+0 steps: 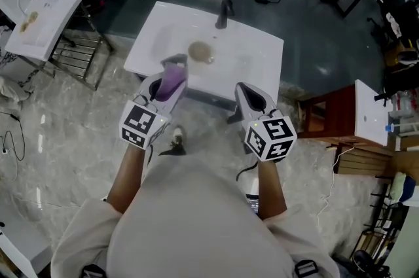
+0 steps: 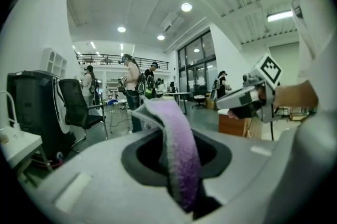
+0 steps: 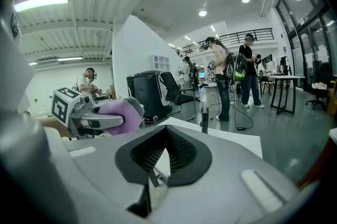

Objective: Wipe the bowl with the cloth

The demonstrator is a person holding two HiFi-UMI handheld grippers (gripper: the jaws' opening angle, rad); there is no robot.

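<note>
At our left gripper (image 1: 170,76), the jaws clamp a fuzzy purple-and-grey cloth (image 2: 181,157); our right gripper (image 1: 247,97) is closed on nothing. Ahead, on the white rectangular surface (image 1: 258,51), sits the shallow brownish round bowl (image 1: 201,52), just beyond the cloth and slightly right, nearer the left gripper.

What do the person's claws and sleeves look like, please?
The left claw and right claw are light grey moulded shells with dark ribbed pads. Each carries a white cube with black square markers. The sleeves are short and beige.
</note>
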